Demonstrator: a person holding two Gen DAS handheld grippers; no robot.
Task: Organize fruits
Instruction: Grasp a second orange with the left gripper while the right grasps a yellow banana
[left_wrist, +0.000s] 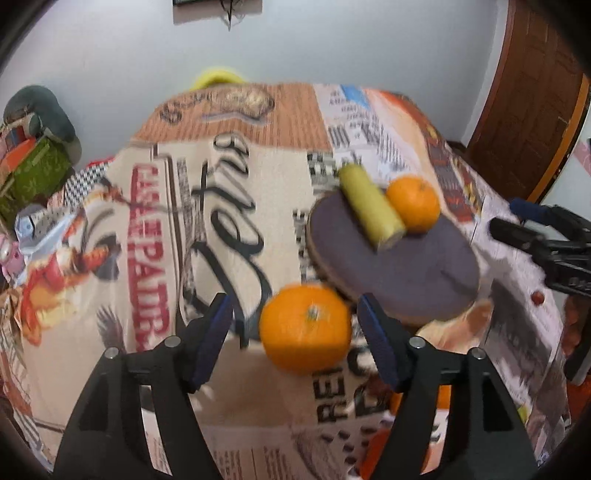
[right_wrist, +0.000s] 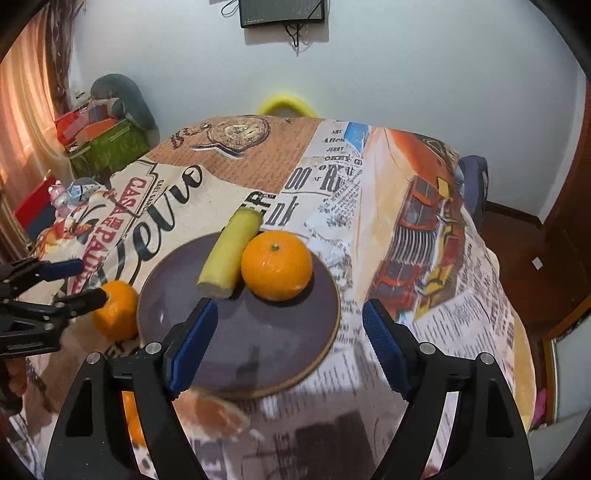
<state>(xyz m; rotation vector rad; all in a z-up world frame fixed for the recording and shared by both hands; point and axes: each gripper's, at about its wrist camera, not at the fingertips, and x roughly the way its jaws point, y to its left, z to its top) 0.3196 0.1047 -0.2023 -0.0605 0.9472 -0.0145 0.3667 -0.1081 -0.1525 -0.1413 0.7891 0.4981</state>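
A dark purple plate (right_wrist: 266, 343) lies on the printed tablecloth and holds an orange (right_wrist: 276, 270) and a yellow-green banana piece (right_wrist: 231, 254). The plate (left_wrist: 413, 266), its orange (left_wrist: 413, 203) and the banana piece (left_wrist: 371, 206) also show in the left wrist view. A second orange (left_wrist: 306, 328) rests on the cloth beside the plate, between the fingers of my open left gripper (left_wrist: 295, 325); it also shows in the right wrist view (right_wrist: 117, 310). My right gripper (right_wrist: 288, 332) is open and empty above the plate's near edge.
The table drops off at its far and right edges. A yellow chair back (right_wrist: 286, 105) stands behind it. Boxes and a green bin (right_wrist: 107, 144) are at the left. More orange fruit (right_wrist: 133, 421) lies low by the near table edge. A wooden door (left_wrist: 532, 103) is at right.
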